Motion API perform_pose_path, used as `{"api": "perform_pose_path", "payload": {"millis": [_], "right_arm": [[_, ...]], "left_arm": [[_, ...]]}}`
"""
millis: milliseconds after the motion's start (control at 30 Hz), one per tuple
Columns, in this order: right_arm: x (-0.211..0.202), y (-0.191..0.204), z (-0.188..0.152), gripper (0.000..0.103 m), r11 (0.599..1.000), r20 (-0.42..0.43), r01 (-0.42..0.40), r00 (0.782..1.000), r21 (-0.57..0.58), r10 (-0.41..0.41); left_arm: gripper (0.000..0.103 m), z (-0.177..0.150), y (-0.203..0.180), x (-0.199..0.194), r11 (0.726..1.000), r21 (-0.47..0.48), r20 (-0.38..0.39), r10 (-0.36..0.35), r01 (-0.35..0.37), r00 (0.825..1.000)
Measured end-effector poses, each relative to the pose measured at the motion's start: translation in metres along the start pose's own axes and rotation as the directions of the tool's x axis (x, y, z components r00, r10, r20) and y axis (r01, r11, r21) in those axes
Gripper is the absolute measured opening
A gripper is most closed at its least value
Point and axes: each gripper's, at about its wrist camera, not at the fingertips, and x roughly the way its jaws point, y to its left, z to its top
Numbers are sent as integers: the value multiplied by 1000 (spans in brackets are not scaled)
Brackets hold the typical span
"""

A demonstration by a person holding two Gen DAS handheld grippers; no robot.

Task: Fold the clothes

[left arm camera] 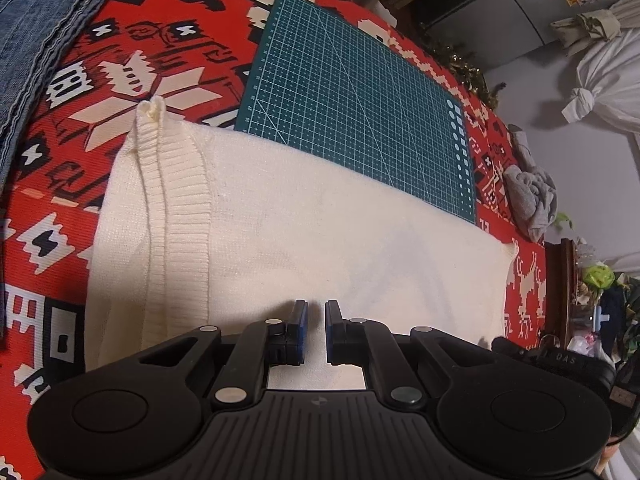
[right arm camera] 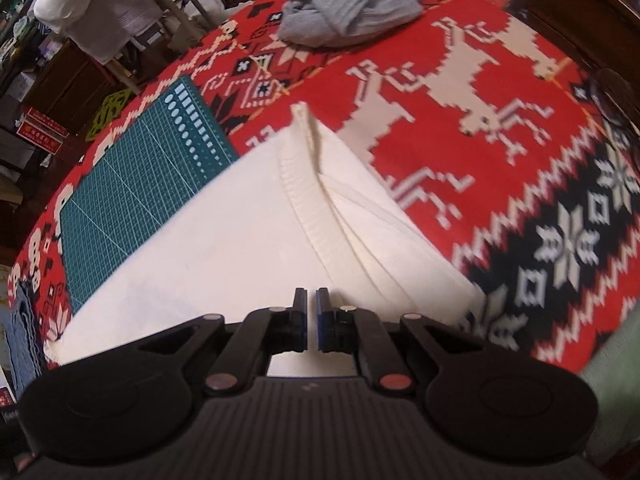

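Cream sweater lying folded on the red cloth, with 2 grippers hovering at its near edge

The cream sweater [left arm camera: 320, 224] is lying flat in a long band on the red patterned cloth [left arm camera: 80, 80], its far edge overlapping the green cutting mat [left arm camera: 352, 92], probably because the mat is serving as a guide for a square fold. The left gripper [left arm camera: 316, 330] is sitting over the near hem with its blue pads [left arm camera: 300, 328] slightly apart and nothing between them; the right gripper [right arm camera: 311, 320] is hanging over the other end, its fingers nearly together with only a thin gap and gripping nothing, likely placed 1 per end to lift both corners evenly. A grey garment [right arm camera: 348, 4] is waiting crumpled, well apart.
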Motion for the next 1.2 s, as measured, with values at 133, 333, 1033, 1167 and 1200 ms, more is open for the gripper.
{"api": "perform_pose_path", "payload": {"millis": [133, 333, 1033, 1167, 1200], "right_arm": [[13, 10, 15, 4, 1000, 15, -6, 1000, -10, 6], [25, 2, 16, 0, 1000, -10, 19, 1000, 22, -19], [-4, -7, 9, 4, 996, -20, -46, 999, 76, 47], [1, 10, 27, 4, 995, 26, -86, 996, 49, 85], [3, 15, 30, 4, 994, 31, -100, 995, 39, 99]], "left_arm": [[7, -1, -2, 2, 1000, 10, 0, 11, -11, 1000], [7, 1, -2, 7, 1000, 11, -9, 20, -20, 1000], [7, 4, 9, -1, 1000, -29, 21, -3, 3, 1000], [7, 10, 20, -9, 997, -70, 62, -7, 11, 998], [7, 12, 23, -10, 997, -82, 75, -9, 15, 997]]}}
